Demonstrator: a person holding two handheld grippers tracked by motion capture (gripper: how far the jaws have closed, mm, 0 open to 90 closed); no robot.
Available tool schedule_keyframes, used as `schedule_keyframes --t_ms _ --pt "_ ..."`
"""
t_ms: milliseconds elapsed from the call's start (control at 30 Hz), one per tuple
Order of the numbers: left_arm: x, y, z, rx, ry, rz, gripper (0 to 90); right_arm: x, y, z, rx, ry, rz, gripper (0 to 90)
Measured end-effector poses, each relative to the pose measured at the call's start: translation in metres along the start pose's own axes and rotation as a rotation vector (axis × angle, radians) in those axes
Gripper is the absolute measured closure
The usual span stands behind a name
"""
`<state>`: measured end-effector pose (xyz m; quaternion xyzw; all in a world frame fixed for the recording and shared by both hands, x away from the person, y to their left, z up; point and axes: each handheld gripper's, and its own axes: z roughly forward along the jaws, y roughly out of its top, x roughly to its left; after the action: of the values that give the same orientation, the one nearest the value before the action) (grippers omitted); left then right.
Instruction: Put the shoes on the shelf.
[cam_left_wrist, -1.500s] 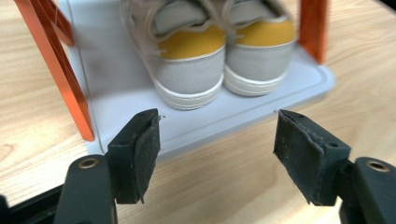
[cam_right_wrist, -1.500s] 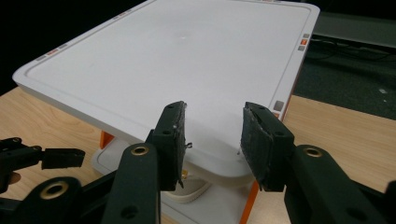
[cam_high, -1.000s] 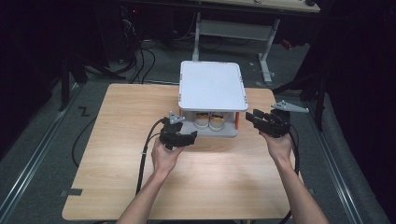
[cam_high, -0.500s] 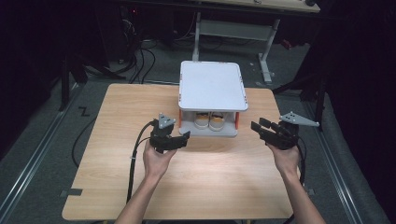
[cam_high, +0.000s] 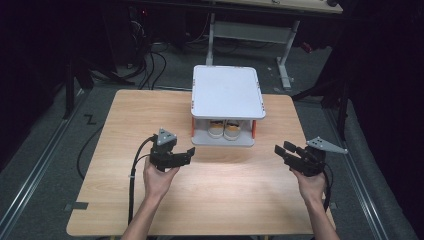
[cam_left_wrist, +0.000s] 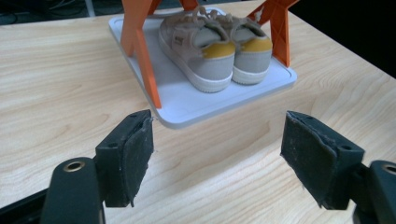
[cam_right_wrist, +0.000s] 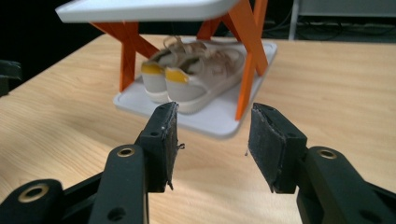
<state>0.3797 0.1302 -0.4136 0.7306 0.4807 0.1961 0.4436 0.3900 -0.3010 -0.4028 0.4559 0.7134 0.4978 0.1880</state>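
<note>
Pair of sneakers (cam_high: 224, 129) sits on the bottom tray of the small shoe rack (cam_high: 227, 91), heels facing the person, tucked between the orange legs under the white top shelf. Rack stands at the far middle of the tabletop (cam_high: 125, 120).

Left tool (cam_high: 187, 152): near the rack's front-left corner, off the tray, jaws spread and just been opening, nothing between them. In the left gripper view the sneakers (cam_left_wrist: 215, 46) are ahead, untouched.

Right tool (cam_high: 281, 150): off the rack's front-right corner, a bit farther out, jaws also spread and just been opening, empty. Its own view looks in at the shoes (cam_right_wrist: 191, 70) from the side.

Read: shoes look placed and both tools are clear of the rack, so the stowing step looks done. If a pickup is meant instead, everything is left: approach, grip, pull out.
</note>
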Motion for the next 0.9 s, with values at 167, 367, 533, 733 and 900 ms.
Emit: schedule_keyframes --t_ms 167,367,533,733,900 --pt "0.006 -0.011 0.001 0.022 0.006 0.001 25.6 -0.007 -0.019 0.001 0.028 -0.017 0.02 52.2" --pt "0.016 -0.028 0.004 0.053 0.03 -0.028 25.6 -0.016 -0.039 0.005 0.067 -0.053 0.041 52.5" --pt "0.024 -0.043 0.008 0.086 0.054 -0.043 25.8 -0.02 -0.051 0.011 0.102 -0.086 0.027 52.7" --pt "0.033 -0.06 0.017 0.132 0.133 -0.038 26.9 -0.024 -0.066 0.025 0.167 -0.145 0.007 51.3" --pt "0.039 -0.069 0.023 0.161 0.195 -0.028 28.9 -0.027 -0.076 0.033 0.204 -0.202 -0.025 50.0"
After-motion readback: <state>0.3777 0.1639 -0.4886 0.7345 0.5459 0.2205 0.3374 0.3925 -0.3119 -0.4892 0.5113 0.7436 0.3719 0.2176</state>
